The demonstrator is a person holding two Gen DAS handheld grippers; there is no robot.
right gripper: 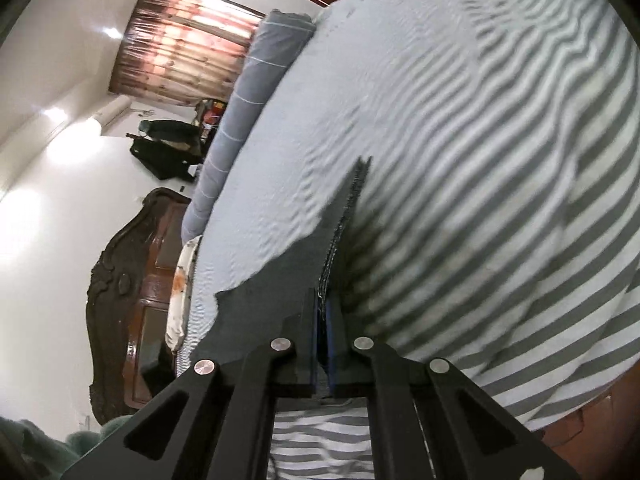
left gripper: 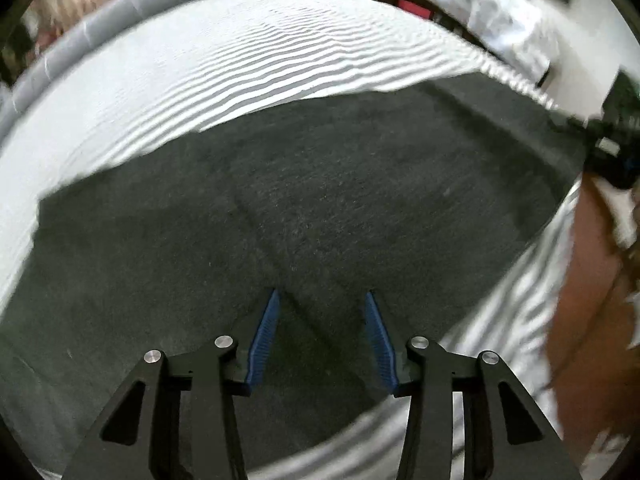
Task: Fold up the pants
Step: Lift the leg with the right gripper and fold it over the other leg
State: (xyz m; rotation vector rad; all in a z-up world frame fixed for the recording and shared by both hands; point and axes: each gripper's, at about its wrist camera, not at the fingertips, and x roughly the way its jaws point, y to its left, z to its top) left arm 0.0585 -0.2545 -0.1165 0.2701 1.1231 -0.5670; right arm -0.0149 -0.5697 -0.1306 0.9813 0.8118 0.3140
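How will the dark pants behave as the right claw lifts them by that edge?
Likely floppy: the pants hang slack from the shut right claw. Probably fairly heavy: the cloth looks thick, jean-like. Unlikely to slip off the striped bedsheet, since both look textured.

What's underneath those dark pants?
The pants lie spread on a striped bedsheet, which shows all around them. The sheet right under them is covered. The right gripper has pinched one edge up, with striped sheet visible beyond it.
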